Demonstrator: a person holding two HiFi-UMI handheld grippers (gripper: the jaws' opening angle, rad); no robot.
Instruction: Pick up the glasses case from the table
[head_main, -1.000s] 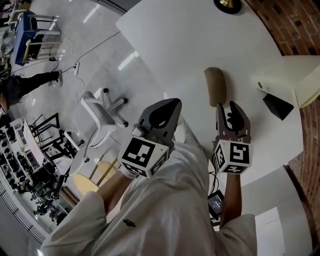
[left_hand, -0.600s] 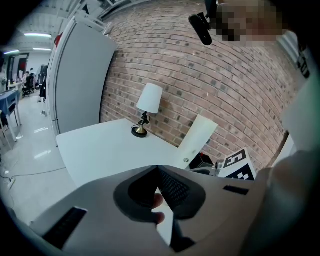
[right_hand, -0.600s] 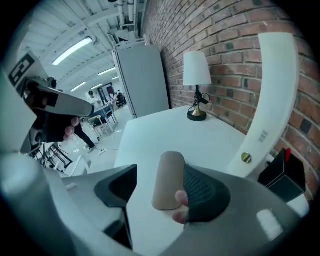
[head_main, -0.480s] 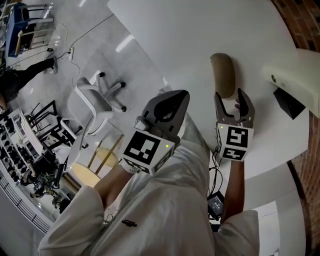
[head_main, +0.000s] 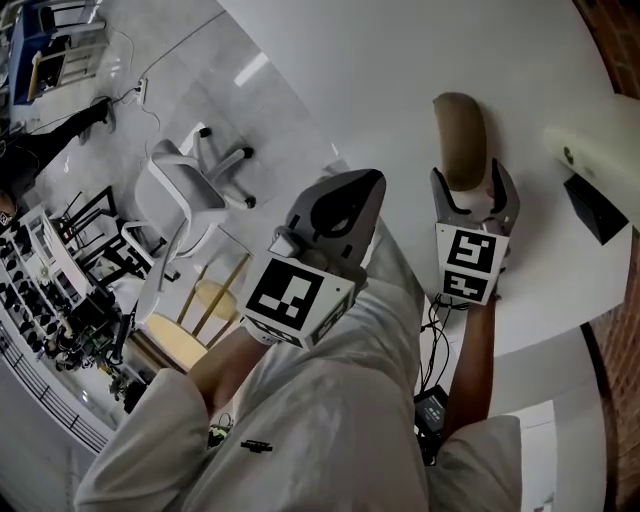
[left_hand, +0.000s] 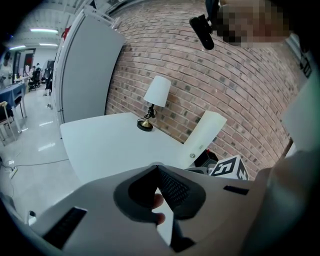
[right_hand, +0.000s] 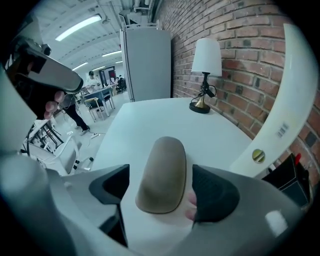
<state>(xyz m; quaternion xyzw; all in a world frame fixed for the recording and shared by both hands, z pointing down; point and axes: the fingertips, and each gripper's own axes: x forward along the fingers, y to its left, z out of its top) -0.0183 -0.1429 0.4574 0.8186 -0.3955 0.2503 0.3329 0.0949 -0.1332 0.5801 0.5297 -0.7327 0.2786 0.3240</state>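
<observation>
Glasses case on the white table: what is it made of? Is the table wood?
The glasses case looks like tan matte fabric or faux leather: dull, no shine; which one I cannot tell. The table looks like white painted or laminated board: even colour, soft sheen, no wood grain.

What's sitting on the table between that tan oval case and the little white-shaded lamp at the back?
Nothing: the right gripper view shows only bare white table between the tan oval glasses case and the white-shaded brass lamp.
</observation>
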